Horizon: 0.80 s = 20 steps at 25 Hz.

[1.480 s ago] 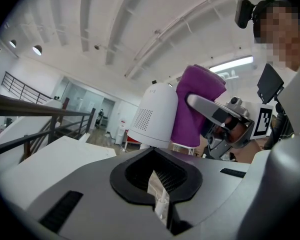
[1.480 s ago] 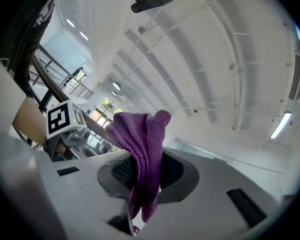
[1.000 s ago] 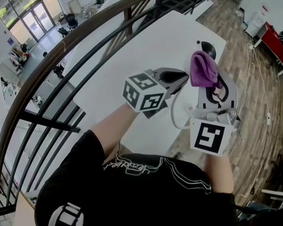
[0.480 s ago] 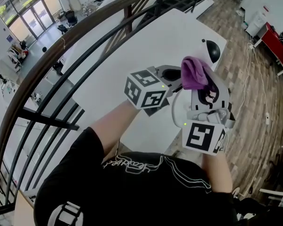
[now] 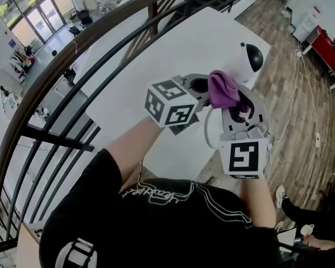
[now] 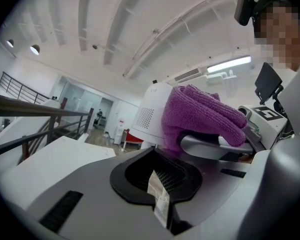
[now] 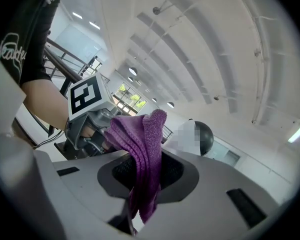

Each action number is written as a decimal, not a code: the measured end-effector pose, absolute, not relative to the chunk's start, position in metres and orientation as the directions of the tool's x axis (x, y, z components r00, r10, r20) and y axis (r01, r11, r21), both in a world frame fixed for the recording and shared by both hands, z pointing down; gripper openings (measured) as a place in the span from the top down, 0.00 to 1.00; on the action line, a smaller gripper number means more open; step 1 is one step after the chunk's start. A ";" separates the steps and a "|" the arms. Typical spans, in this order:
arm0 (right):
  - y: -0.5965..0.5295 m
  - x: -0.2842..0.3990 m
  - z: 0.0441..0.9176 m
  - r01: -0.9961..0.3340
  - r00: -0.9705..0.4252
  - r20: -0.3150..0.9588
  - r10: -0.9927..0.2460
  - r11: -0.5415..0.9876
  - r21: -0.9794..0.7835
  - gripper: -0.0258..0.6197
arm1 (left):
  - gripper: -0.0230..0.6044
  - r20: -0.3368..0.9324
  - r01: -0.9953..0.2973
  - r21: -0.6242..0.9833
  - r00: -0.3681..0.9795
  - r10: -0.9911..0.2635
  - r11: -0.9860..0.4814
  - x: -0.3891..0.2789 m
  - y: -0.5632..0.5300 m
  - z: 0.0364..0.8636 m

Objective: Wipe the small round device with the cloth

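The small round device (image 5: pixel 250 57), white with a black dome, stands at the far right corner of the white table (image 5: pixel 156 60). It also shows in the left gripper view as a white device body (image 6: pixel 151 111) with a perforated patch, and in the right gripper view as a device (image 7: pixel 202 136) beyond the jaws. My right gripper (image 5: pixel 234 102) is shut on a purple cloth (image 5: pixel 222 90), which hangs bunched out of the right gripper (image 7: pixel 140 184). My left gripper (image 5: pixel 199 86) is shut, with its tips just left of the purple cloth (image 6: pixel 200 115). Both grippers hover short of the device.
A dark curved railing (image 5: pixel 72 66) runs along the table's left side, with a drop to a lower floor beyond it. Wooden floor with a white cable (image 5: pixel 293 94) lies to the right, near a red cabinet (image 5: pixel 329 49). Another person (image 5: pixel 310 228) is at bottom right.
My right gripper has come down and left with the cloth, ending beside the left gripper's tips. The device, partly covered before, now shows whole. The left gripper has stayed put.
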State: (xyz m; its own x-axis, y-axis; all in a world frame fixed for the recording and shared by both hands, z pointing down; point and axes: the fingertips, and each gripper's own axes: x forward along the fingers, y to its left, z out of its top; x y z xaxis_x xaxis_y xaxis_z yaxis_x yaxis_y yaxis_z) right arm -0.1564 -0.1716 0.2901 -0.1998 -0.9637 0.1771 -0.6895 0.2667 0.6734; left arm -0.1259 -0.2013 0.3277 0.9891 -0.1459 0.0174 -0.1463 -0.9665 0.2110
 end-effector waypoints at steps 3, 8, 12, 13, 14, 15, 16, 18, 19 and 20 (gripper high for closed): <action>-0.167 -0.164 0.293 -0.705 -0.255 0.167 -0.952 0.302 0.641 0.87 | 0.95 0.024 -0.170 0.220 0.985 -0.169 -0.960 -0.137 -0.204 0.333; -0.150 -0.171 0.291 -0.788 -0.377 0.148 -0.914 0.401 0.467 0.87 | 0.95 0.042 -0.233 0.228 0.972 -0.230 -0.945 -0.159 -0.202 0.334; -0.126 -0.171 0.291 -0.803 -0.453 0.141 -0.880 0.471 0.365 0.87 | 0.95 0.019 -0.272 0.226 0.961 -0.275 -0.935 -0.179 -0.182 0.320; -0.120 -0.168 0.291 -0.807 -0.473 0.137 -0.870 0.490 0.329 0.87 | 0.95 0.013 -0.280 0.223 0.959 -0.285 -0.934 -0.182 -0.174 0.316; -0.113 -0.163 0.291 -0.812 -0.492 0.132 -0.860 0.508 0.287 0.87 | 0.95 0.009 -0.288 0.221 0.956 -0.293 -0.932 -0.184 -0.165 0.313; -0.106 -0.157 0.290 -0.816 -0.510 0.126 -0.851 0.525 0.240 0.87 | 0.95 0.006 -0.293 0.221 0.954 -0.300 -0.930 -0.185 -0.156 0.309; -0.098 -0.150 0.289 -0.820 -0.526 0.118 -0.842 0.539 0.191 0.87 | 0.95 0.000 -0.297 0.223 0.952 -0.305 -0.928 -0.185 -0.145 0.305; -0.081 -0.136 0.287 -0.822 -0.551 0.102 -0.828 0.560 0.107 0.87 | 0.95 -0.016 -0.296 0.230 0.951 -0.307 -0.927 -0.183 -0.118 0.295; -0.072 -0.128 0.287 -0.821 -0.559 0.093 -0.824 0.566 0.072 0.87 | 0.95 -0.024 -0.294 0.231 0.951 -0.307 -0.928 -0.180 -0.103 0.290; -0.062 -0.119 0.287 -0.821 -0.565 0.086 -0.821 0.569 0.043 0.87 | 0.95 -0.030 -0.293 0.230 0.951 -0.307 -0.928 -0.177 -0.088 0.287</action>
State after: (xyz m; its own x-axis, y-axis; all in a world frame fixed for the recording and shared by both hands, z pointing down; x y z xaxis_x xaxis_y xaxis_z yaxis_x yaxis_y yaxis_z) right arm -0.1192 -0.0619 0.2871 -0.5647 -0.8208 0.0862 -0.8209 0.5694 0.0434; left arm -0.1768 -0.0883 0.2867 0.9511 -0.3074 -0.0302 -0.2927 -0.9282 0.2296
